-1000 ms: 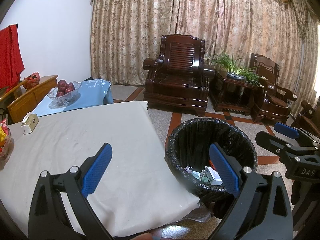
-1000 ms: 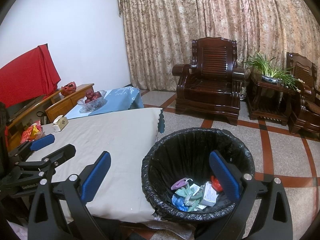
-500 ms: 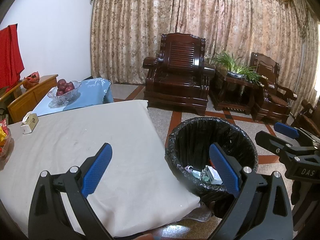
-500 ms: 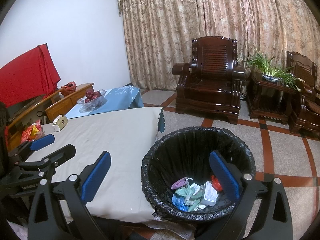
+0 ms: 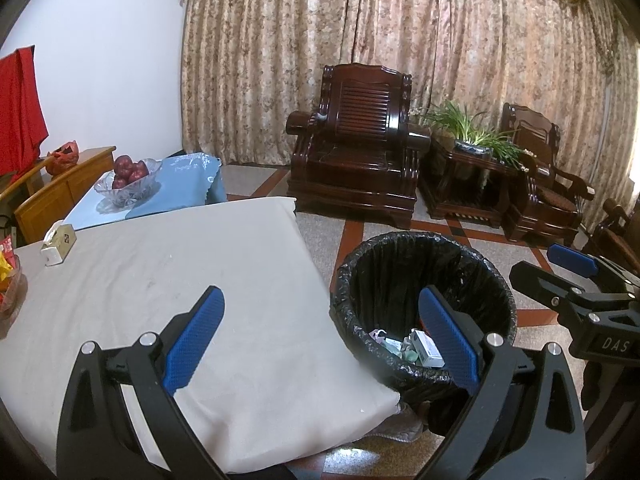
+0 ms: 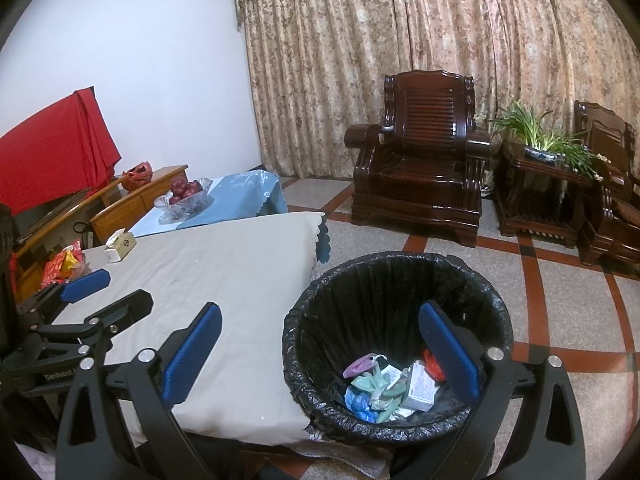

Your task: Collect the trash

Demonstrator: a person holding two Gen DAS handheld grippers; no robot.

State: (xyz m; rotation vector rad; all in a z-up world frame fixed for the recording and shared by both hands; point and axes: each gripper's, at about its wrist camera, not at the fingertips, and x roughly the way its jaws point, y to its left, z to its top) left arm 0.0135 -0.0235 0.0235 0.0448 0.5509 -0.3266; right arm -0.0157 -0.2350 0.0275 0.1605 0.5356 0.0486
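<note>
A round bin lined with a black bag (image 5: 400, 264) (image 6: 384, 280) stands on the floor at the table's right corner. Several pieces of trash (image 6: 390, 386) (image 5: 412, 348) lie at its bottom: a small white box, crumpled wrappers, something red. My left gripper (image 5: 322, 338) is open and empty, above the table's near right corner and the bin's left rim. My right gripper (image 6: 320, 354) is open and empty, above the bin's left side. Each gripper shows in the other's view: the right one (image 5: 576, 276), the left one (image 6: 96, 292).
The table (image 5: 160, 264) carries a beige cloth, a small tissue box (image 5: 58, 242) and a snack bowl (image 6: 64, 264) at the far left. A glass fruit bowl (image 5: 128, 182) sits on a blue-clothed table behind. Dark wooden armchairs (image 5: 356, 164) and a potted plant (image 5: 472, 132) stand along the curtains.
Both grippers have stayed open and nearly still; the views have only drifted very slightly.
</note>
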